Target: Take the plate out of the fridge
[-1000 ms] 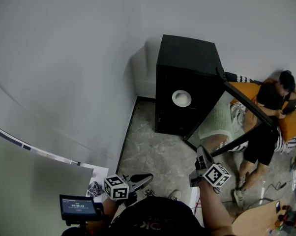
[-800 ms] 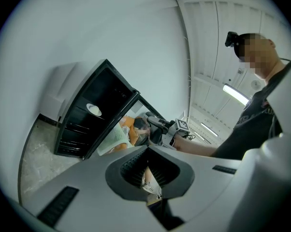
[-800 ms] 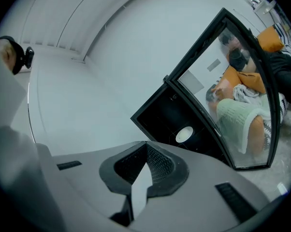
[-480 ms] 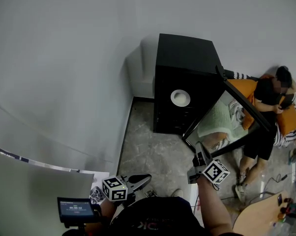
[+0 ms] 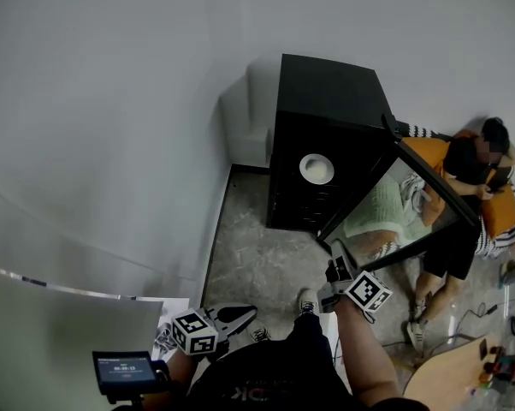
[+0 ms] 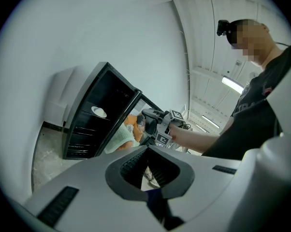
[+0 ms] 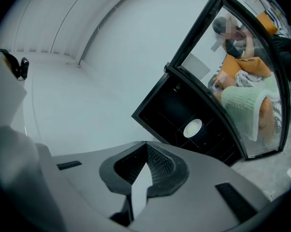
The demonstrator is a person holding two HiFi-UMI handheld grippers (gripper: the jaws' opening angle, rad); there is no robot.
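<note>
Low at the far left, a small black monitor (image 5: 125, 371) on a stand, screen lit. Just right of it, the grey-white left gripper (image 5: 243, 312) with its square-marker cube, held low above the pale marbled stone floor (image 5: 262, 268); jaws pressed together, nothing between them. Points up the picture toward the tall black cabinet fridge (image 5: 330, 101), well apart from it. Further right, that fridge, set in the corner against the plain white wall (image 5: 112, 101), front open, interior dark with wire shelves. On an upper shelf inside, the small round white plate (image 5: 316, 169), lying flat, touched by neither gripper and well apart from both. Right of the plate and lower in the head view, the grey-white right gripper (image 5: 336, 252), also with a marker cube, raised above the floor and aimed at the open fridge; jaws closed against each other, empty, with the plate (image 7: 193, 127) in sight beyond them in the right gripper view. Further right again, the fridge's black-framed glass door (image 5: 403, 204), swung wide open, a pale green cloth (image 5: 379, 211) visible through the pane. Past the door, at the far right, a person in dark clothes (image 5: 463, 229) resting on an orange seat (image 5: 507, 217), and low in the corner the edge of a round wooden table (image 5: 450, 384) with small items on it
</note>
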